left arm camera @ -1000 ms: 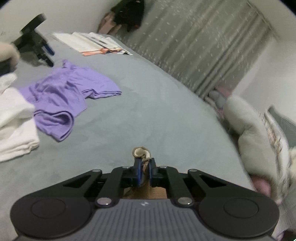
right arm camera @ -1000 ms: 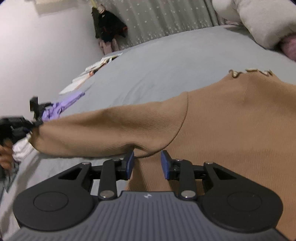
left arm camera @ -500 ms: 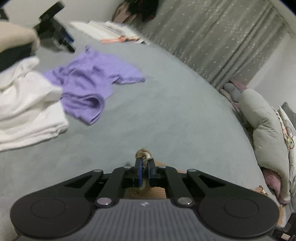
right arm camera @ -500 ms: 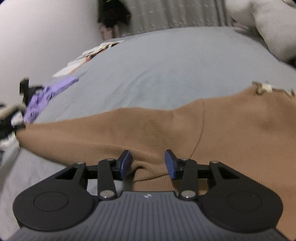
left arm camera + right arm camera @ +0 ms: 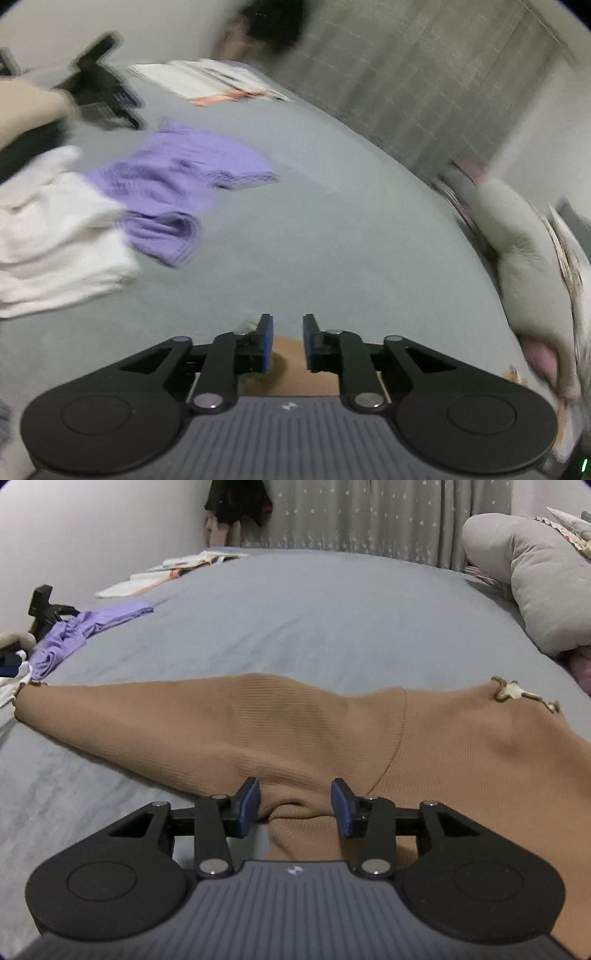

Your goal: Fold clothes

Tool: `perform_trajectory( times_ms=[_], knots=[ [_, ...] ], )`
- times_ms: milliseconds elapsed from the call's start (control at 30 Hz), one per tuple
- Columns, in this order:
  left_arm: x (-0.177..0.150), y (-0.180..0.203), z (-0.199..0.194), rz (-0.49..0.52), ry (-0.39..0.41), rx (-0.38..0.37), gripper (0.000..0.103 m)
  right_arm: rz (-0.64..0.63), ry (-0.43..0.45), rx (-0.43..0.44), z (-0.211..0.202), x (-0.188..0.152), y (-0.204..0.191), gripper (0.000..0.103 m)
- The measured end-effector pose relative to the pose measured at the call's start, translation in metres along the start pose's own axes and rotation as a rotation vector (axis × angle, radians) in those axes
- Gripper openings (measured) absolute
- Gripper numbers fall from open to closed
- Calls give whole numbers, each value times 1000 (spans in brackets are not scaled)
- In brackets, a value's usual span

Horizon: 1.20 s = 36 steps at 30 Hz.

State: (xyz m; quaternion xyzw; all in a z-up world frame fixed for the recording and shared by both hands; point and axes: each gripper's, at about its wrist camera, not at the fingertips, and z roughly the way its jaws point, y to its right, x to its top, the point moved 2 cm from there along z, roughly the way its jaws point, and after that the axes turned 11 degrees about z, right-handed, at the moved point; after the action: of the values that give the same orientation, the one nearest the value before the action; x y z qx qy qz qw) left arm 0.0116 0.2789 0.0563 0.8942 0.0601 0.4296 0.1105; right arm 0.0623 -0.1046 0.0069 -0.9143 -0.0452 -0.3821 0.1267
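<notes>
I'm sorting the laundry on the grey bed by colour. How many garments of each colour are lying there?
Tan ribbed knit sweater: 1
Purple crumpled top: 1
White folded garment: 1, though the left wrist view is blurred and it may be more than one piece
Total: 3

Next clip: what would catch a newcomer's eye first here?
A brown sweater lies spread across the near part of the grey bed, one sleeve stretched out to the left. At the bed's left edge a crumpled purple top lies beside white cloth.
</notes>
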Motion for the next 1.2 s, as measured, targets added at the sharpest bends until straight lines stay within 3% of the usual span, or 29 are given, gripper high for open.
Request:
perform_trajectory(
  times_ms=[67,167,233,300,367,433,567,633,667,733,767,800,900,967,1033,1100,1133,1200],
  knots=[
    [-6,34,10,92,-29,-19,31,17,59,19,-13,11,4,45],
    [-17,61,38,173,-115,52,31,73,143,27,-20,22,6,45],
    [-28,61,59,187,-186,102,31,43,86,48,-7,21,-2,47],
    [-34,57,63,198,-183,103,29,-36,-42,26,17,5,-11,49],
    [-34,47,59,167,-189,93,23,-4,4,34,16,-2,-6,51],
    [-33,32,59,108,-192,77,9,38,-4,47,13,0,0,51],
    [-32,11,54,2,-173,15,6,-18,1,71,4,4,4,51],
    [-25,7,43,10,-143,22,16,38,54,85,-7,8,16,51],
    [-22,5,35,22,-120,58,20,45,58,85,-7,7,18,51],
    [-19,-8,22,3,-93,124,37,155,68,56,-12,8,51,51],
    [-19,-18,18,-34,-90,147,37,172,54,34,-11,5,61,51],
    [-21,-28,17,-84,-97,124,37,175,36,3,-8,3,73,51],
    [-27,-47,11,-193,-89,78,37,237,30,49,-16,0,105,51],
    [-24,-53,-3,-200,-56,181,37,264,37,21,-24,0,119,51],
    [-22,-56,-16,-207,-8,220,38,284,54,5,-28,1,125,51],
    [-20,-54,-21,-223,4,173,40,309,73,17,-31,1,125,51],
    [-21,-46,-17,-206,-15,112,45,311,76,26,-30,2,121,51],
    [-20,-30,-7,-155,-44,110,53,306,88,73,-32,1,107,51]
  ],
)
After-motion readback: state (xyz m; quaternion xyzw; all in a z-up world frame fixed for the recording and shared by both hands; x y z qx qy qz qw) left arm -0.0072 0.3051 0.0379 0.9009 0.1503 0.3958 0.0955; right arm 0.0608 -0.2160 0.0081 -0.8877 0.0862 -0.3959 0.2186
